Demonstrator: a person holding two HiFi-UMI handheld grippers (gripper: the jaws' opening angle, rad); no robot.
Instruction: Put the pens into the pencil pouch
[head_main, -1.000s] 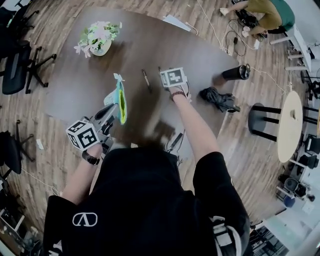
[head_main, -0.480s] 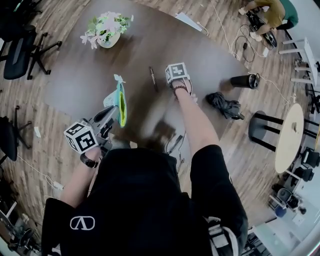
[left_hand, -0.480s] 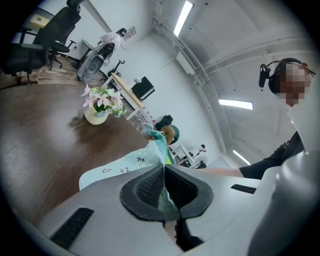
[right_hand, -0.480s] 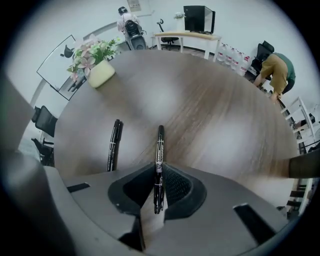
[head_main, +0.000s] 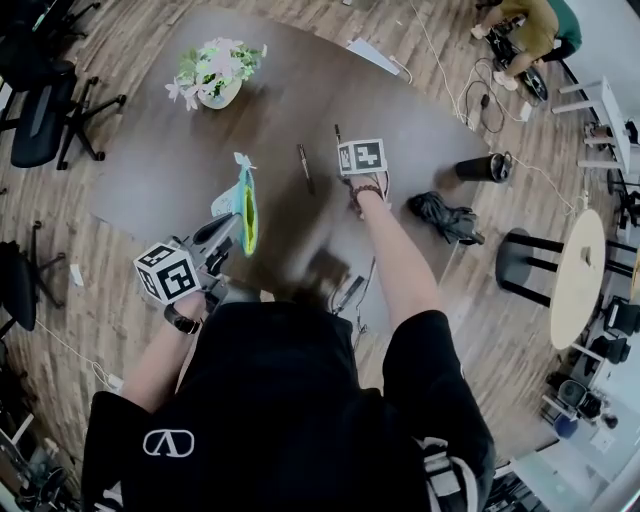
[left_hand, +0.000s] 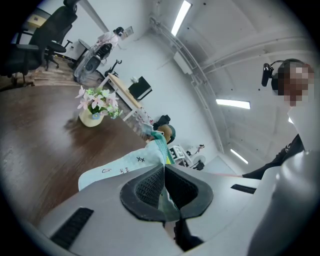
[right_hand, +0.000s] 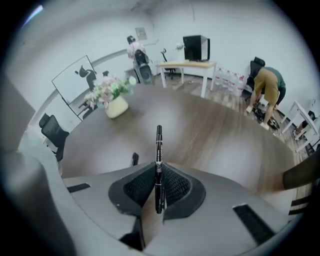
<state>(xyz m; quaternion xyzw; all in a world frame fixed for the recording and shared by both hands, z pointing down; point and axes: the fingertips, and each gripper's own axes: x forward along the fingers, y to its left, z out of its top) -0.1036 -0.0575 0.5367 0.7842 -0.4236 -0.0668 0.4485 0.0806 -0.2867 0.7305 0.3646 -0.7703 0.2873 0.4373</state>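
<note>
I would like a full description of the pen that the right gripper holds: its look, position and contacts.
The pen is slim and black, seemingly plastic, with pale print on its barrel. The right gripper, whose jaws have just been closing, clamps its lower half between dark ribbed pads. It sticks straight out over the brown table; whether its end touches the wood is unclear.

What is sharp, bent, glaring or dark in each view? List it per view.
Head view: strong fisheye, the table edge and the floor planks bow, and the loose pen is small but readable. Left gripper view: ceiling lights blow out, corners go black, the pencil pouch is crisp. Right gripper view: the held pen is sharp, a pale sheen lies on the table, corners darken.
</note>
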